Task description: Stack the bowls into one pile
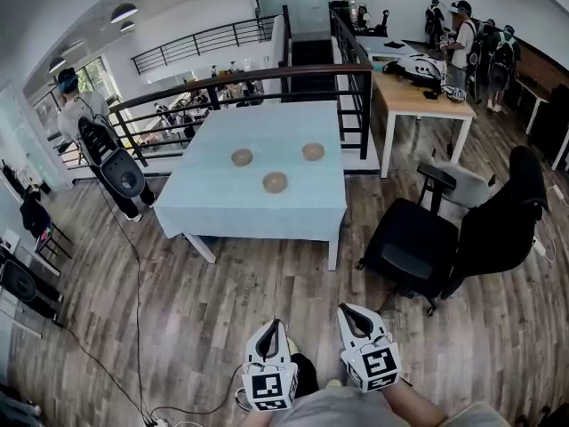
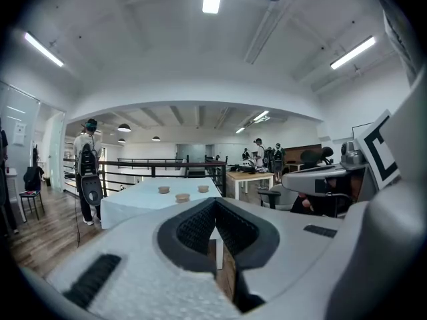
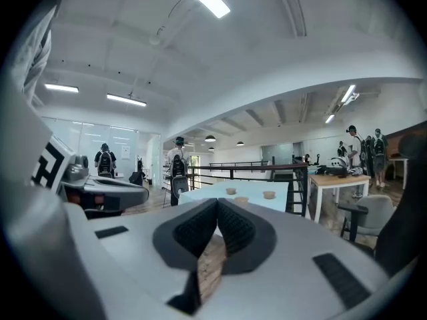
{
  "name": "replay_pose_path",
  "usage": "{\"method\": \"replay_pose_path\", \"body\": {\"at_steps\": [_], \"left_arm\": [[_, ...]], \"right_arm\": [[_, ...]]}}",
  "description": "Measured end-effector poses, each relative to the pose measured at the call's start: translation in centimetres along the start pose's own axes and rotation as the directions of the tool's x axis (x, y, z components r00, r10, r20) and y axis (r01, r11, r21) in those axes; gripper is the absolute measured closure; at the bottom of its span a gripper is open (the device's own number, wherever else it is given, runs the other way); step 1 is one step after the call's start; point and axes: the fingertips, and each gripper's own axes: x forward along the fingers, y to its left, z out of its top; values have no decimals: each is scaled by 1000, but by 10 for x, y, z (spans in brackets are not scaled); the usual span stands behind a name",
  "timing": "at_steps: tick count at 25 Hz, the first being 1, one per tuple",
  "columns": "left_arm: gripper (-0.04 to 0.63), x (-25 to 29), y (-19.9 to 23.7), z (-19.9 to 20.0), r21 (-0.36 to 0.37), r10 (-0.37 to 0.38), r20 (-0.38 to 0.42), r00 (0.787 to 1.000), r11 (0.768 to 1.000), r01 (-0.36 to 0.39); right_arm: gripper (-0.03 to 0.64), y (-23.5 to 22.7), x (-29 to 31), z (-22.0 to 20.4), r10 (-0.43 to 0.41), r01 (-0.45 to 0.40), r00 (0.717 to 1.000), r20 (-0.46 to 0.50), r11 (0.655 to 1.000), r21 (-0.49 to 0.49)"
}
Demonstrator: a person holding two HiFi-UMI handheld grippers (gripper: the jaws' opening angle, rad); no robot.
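1. Where things are: three bowls sit on the table [image 1: 222,205] with the pale blue cloth, well ahead of the person and all apart from each other. The near bowl [image 1: 275,182] is out front, with the left bowl [image 1: 242,157] and the right bowl [image 1: 313,151] behind it. Nothing is stacked yet.
2. Tongs: the left gripper [image 1: 274,326] and the right gripper [image 1: 348,310] are both pressed together with nothing between the jaws. They're held low by the body and point roughly level toward the table.
3. So the step in hand is really just the walk-up, I'd say. Get right up to the table's near edge before reaching at all.
4. The black chair [image 1: 418,249] stands off the table's right corner, so come in straight or a bit to the left.
5. Spread the jaws before arriving, not over a bowl.
6. Pick one base. I'd leave the near bowl where it is and bring the other two to it, each with the gripper on its own side.
7. Pinch a rim wall, lift clear, centre over the base and lower straight down.
8. The bowls look small and light, so they may skid on the cloth if nudged. Let go only once a bowl is seated.
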Motion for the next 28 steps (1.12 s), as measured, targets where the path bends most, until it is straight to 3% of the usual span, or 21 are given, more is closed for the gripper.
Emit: {"method": "replay_pose_path", "body": {"at_steps": [13, 28], "left_arm": [[578, 56, 42, -9, -6, -8, -40, 999, 1000, 8], [578, 158, 131, 10, -1, -31, -44, 999, 1000, 31]], "right_arm": [[591, -11, 73, -9, -5, 7, 1000, -25, 997, 79], [591, -18, 209, 21, -6, 8, 999, -40, 999, 33]]}}
